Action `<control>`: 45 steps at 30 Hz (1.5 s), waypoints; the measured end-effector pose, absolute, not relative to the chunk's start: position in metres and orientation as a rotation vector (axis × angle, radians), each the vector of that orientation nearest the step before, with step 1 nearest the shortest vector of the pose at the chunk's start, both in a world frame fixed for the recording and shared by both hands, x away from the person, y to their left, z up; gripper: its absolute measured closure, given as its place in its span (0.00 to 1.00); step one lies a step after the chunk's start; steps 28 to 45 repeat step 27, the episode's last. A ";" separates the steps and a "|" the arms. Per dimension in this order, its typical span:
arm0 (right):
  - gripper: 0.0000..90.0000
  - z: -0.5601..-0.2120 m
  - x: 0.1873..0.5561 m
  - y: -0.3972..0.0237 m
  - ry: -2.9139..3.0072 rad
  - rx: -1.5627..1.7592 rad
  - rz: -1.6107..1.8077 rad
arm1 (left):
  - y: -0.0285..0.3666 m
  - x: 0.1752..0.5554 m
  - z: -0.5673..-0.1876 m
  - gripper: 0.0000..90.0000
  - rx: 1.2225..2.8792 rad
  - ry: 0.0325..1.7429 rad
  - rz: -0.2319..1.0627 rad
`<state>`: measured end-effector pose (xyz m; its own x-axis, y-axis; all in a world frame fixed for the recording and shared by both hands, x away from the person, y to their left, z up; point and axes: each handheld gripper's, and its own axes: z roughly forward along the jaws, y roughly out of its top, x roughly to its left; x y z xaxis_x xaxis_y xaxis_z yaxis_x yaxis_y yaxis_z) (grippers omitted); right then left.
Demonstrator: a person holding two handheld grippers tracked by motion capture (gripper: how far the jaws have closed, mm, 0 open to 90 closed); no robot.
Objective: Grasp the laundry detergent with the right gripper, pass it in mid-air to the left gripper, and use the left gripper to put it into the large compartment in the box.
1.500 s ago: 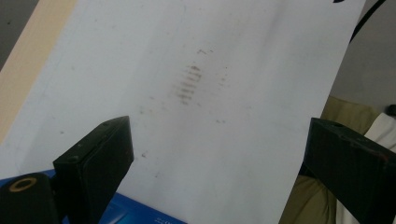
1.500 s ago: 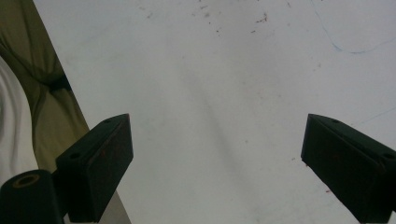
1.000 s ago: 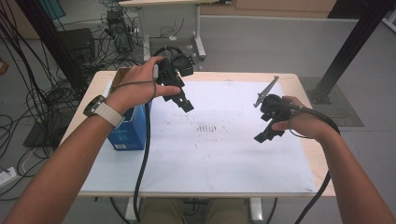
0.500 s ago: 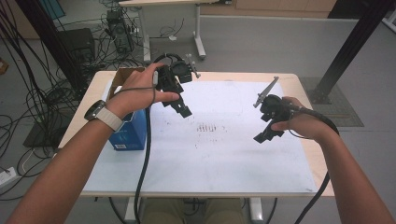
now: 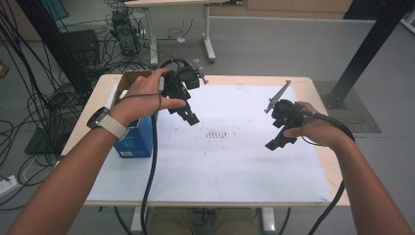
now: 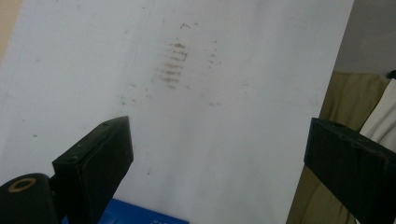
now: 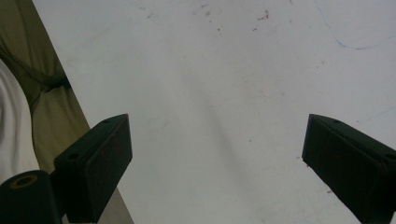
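The table is covered by a white sheet, taken here as the landmark. A blue box is stood at the sheet's left edge, with an open cardboard box just behind it. The left gripper is held above the sheet's far-left part, just beside the blue box; its jaws are spread wide, with nothing between them. The right gripper is held above the sheet's right half, jaws likewise parted and empty. No object is grasped, so the work is judged not yet begun. A patch of dark smudges is seen at the sheet's centre. Nothing is seen between the left gripper and the blue box.
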<state>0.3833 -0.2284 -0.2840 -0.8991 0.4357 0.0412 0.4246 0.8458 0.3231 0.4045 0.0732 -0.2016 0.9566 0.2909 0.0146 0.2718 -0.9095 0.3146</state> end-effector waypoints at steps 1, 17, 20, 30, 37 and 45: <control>0.09 -0.284 0.383 -0.228 2.985 0.698 0.511 | 0.073 0.405 -0.202 0.09 2.794 0.412 0.087; 0.09 -0.287 0.383 -0.228 2.990 0.697 0.513 | 0.076 0.408 -0.209 0.09 2.797 0.433 0.066; 0.09 -0.288 0.383 -0.228 2.990 0.698 0.514 | 0.077 0.408 -0.209 0.09 2.797 0.440 0.066; 0.09 -0.286 0.382 -0.228 2.984 0.695 0.515 | 0.078 0.408 -0.209 0.09 2.785 0.445 0.067; 0.09 -0.286 0.382 -0.228 2.984 0.695 0.515 | 0.078 0.408 -0.209 0.09 2.785 0.445 0.067; 0.09 -0.286 0.382 -0.228 2.984 0.695 0.515 | 0.078 0.408 -0.209 0.09 2.785 0.445 0.067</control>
